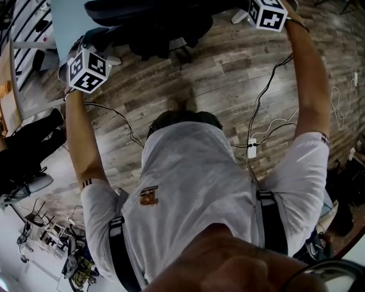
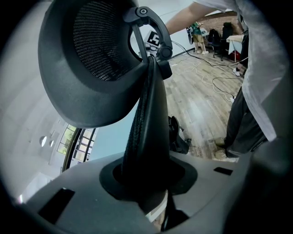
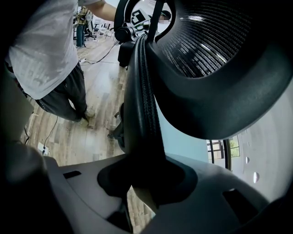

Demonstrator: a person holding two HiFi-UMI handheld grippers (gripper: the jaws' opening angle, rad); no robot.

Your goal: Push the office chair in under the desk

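The black office chair [image 1: 154, 23] stands at the top of the head view, against the light blue desk [image 1: 68, 20]. My left gripper [image 1: 88, 68] reaches to its left side and my right gripper [image 1: 267, 12] to its right side. In the left gripper view the ribbed edge of the chair's backrest [image 2: 149, 114] runs down into the left gripper [image 2: 149, 183], which is shut on it, below the mesh headrest [image 2: 87, 59]. The right gripper view mirrors this: the backrest edge [image 3: 142, 100] sits clamped in the right gripper [image 3: 146, 180], under the headrest [image 3: 215, 68].
Cables [image 1: 268, 114] and a white power strip [image 1: 251, 148] lie on the wooden floor behind the chair. Another dark chair [image 1: 28, 148] stands at the left. The person's legs [image 2: 247, 123] are close behind the chair, and its wheeled base [image 2: 178, 137] shows below.
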